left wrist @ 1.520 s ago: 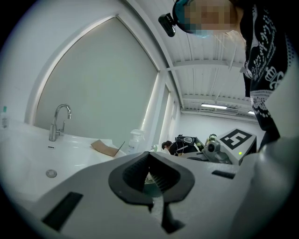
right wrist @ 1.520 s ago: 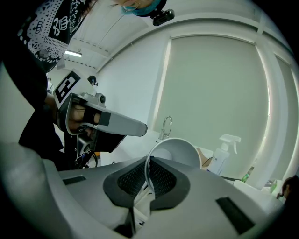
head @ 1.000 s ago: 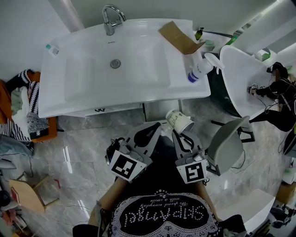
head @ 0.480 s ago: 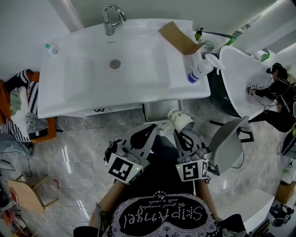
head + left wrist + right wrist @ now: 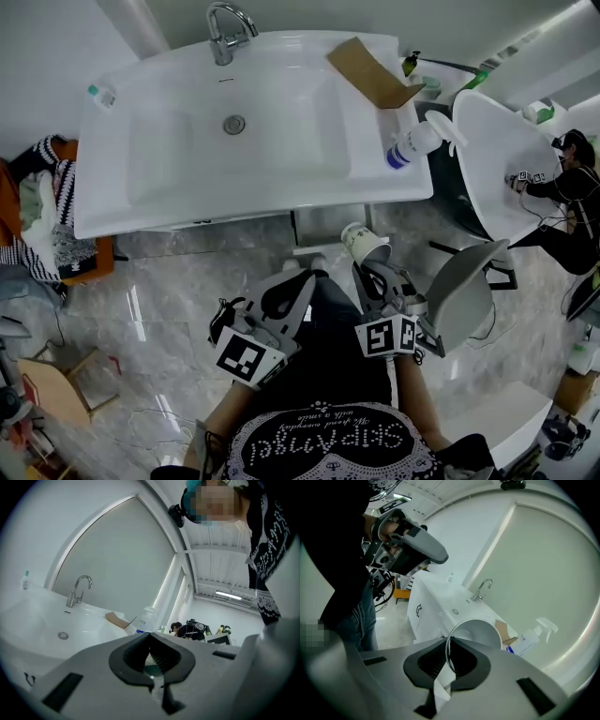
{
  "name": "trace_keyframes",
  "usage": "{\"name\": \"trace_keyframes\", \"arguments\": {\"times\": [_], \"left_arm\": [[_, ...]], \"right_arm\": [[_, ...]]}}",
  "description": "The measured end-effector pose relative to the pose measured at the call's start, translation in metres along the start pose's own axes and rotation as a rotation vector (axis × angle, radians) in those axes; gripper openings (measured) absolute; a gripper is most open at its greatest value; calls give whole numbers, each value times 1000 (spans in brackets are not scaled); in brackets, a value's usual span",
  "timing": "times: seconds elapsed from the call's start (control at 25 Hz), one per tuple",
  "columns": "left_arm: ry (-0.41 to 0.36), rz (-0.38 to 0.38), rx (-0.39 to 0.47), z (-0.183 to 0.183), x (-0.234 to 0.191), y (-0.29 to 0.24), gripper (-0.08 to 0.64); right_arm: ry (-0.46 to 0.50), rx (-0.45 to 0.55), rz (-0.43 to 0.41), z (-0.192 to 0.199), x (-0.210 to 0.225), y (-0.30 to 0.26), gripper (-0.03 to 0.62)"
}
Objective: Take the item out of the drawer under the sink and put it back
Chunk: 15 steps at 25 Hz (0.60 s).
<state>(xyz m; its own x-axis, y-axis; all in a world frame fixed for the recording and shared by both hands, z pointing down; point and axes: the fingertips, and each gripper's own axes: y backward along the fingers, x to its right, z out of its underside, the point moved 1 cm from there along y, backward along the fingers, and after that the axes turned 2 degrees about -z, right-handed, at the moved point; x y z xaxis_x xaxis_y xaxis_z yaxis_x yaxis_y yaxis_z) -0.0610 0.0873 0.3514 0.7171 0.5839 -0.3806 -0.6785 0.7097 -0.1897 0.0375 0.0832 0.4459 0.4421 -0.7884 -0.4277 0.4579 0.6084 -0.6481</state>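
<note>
A white paper cup hangs in front of the sink cabinet, and my right gripper is shut on its rim. In the right gripper view the cup opens toward the camera, its thin rim pinched between the pads of the right gripper. My left gripper hovers just left of it, shut with nothing in it; its tips meet in the left gripper view. The white cabinet front with a dark handle sits under the sink.
On the sink counter stand a faucet, a cardboard piece, a spray bottle and a small bottle. A grey chair stands at my right. A round white table has a seated person beyond it. Clothes lie at left.
My right gripper has sunk and rolled a little with the cup still in its jaws. The left gripper has drifted slightly lower and nearer to me.
</note>
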Motion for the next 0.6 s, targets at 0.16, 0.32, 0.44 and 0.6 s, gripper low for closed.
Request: {"name": "trace_keyframes", "arguments": {"times": [0.16, 0.32, 0.44, 0.6], "left_arm": [[40, 12, -13, 6, 4, -3, 3], [64, 9, -28, 9, 10, -8, 3], [73, -18, -35, 12, 9, -10, 3], [87, -45, -38, 12, 9, -13, 3]], "right_arm": [[23, -13, -43, 8, -3, -15, 26], [38, -18, -79, 17, -2, -28, 25], [42, -20, -101, 25, 0, -36, 26], [57, -20, -127, 33, 4, -48, 26]]}}
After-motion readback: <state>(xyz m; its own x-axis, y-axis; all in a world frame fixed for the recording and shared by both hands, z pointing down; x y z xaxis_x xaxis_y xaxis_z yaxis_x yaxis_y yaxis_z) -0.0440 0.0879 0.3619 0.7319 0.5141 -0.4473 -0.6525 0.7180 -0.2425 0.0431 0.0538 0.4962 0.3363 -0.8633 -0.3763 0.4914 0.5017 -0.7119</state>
